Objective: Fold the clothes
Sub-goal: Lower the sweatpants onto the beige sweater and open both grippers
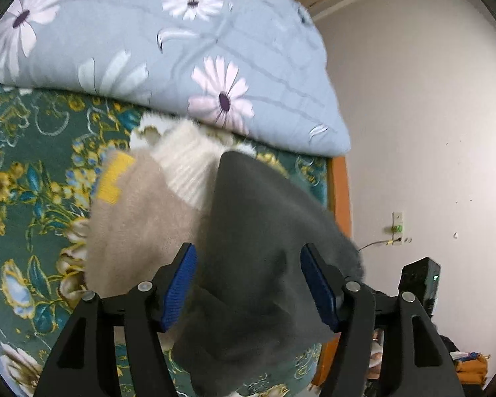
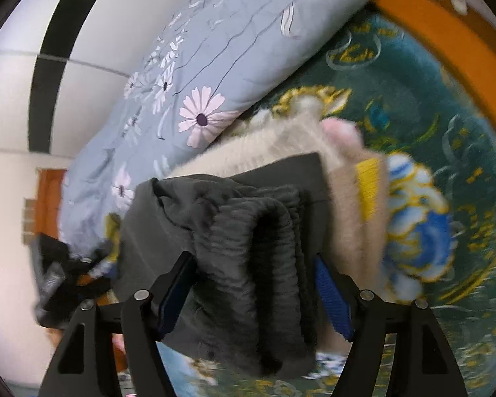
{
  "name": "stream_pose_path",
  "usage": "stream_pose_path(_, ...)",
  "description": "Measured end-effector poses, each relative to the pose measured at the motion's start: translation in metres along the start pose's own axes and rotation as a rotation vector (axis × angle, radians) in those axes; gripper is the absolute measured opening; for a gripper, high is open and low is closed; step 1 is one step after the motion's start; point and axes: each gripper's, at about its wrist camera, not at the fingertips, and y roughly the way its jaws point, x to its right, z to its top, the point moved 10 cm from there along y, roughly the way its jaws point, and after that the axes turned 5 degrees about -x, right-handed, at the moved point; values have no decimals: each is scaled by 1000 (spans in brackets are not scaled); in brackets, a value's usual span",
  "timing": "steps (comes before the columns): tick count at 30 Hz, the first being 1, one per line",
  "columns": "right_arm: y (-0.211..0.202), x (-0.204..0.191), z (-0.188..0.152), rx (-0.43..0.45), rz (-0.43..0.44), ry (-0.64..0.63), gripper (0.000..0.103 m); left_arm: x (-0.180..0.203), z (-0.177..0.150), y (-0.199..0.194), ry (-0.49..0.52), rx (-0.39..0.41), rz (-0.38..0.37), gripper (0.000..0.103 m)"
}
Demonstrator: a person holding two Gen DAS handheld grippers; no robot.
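Two grippers carry one folded dark grey garment (image 1: 261, 264) between us, above the green floral bedspread (image 1: 32, 172) and just in front of the beige sweater (image 1: 138, 218), which we take as our landmark. Left of that sweater the bedspread lies bare; behind it sits the blue-grey daisy quilt (image 1: 168, 53), and the sweater's white ribbed part (image 1: 185, 165) reaches toward the quilt's edge.

In the left wrist view, the left gripper (image 1: 248, 284) has its jaws wide, with smooth grey cloth bulging between the blue pads (image 1: 180, 291); whether they truly pinch it we cannot tell. In the right wrist view, the right gripper (image 2: 253, 289) straddles the thick, gathered waistband end (image 2: 264, 231) of the same garment, its pads bearing on the bundle from both sides.

We judge the step to be setting this fold down on or beside the sweater. To do it well, we should lower both ends evenly, keep the layers stacked square, let the cloth settle fully, and only then spread the jaws and draw straight back, so nothing drags the fold open.
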Motion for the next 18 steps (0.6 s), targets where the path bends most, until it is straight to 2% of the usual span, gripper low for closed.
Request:
stream_pose_path(4, -33, 3, 11, 130, -63, 42, 75, 24, -15, -18, 91, 13, -8, 66)
stream_pose_path(7, -55, -25, 7, 182, -26, -36, 75, 41, -34, -20, 160, 10, -18, 66)
stream_pose_path(10, -49, -62, -19, 139, 12, -183, 75, 36, -49, -2, 166, -27, 1, 66)
stream_pose_path(12, -34, -72, -32, 101, -18, -261, 75, 25, -52, 12, 148, -52, 36, 66)
stream_pose_path(14, -16, -66, -32, 73, -76, -268, 75, 17, -52, 21, 133, -59, 58, 66)
stream_pose_path(18, 13, -51, -22, 48, -120, -221, 77, 7, -43, 36, 108, -69, 61, 66)
